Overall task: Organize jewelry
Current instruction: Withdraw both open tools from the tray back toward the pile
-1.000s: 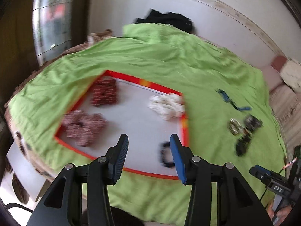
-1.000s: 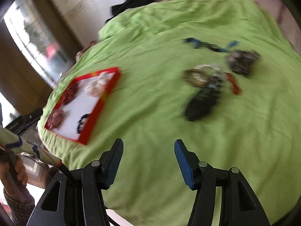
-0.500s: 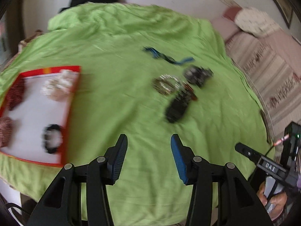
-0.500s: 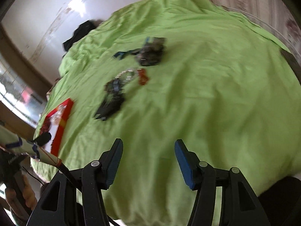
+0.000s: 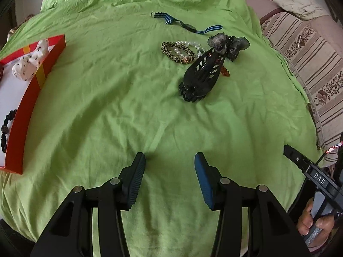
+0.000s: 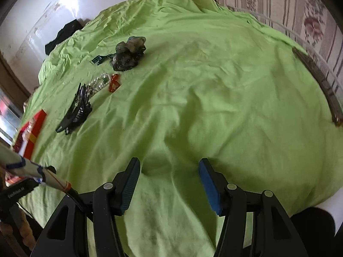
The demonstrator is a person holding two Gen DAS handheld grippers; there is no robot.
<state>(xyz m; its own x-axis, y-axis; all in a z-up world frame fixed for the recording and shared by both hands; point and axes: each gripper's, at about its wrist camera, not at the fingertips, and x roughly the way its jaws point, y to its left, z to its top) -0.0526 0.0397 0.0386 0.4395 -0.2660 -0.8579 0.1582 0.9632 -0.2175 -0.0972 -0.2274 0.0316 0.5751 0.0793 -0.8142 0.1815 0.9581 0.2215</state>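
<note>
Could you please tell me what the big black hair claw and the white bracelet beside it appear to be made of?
Hair claw: probably rigid plastic, glossy black, with moulded cut-out slots and teeth. White bracelet: round pearly beads with a soft sheen, possibly faux pearl; real or imitation cannot be told.

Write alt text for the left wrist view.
The open, empty left tongs hover over a green cloth. Ahead lies a cluster: black hair claw, leopard scrunchie, pearl bracelet, grey scrunchie, striped strap. A red-rimmed tray sits at left.
</note>
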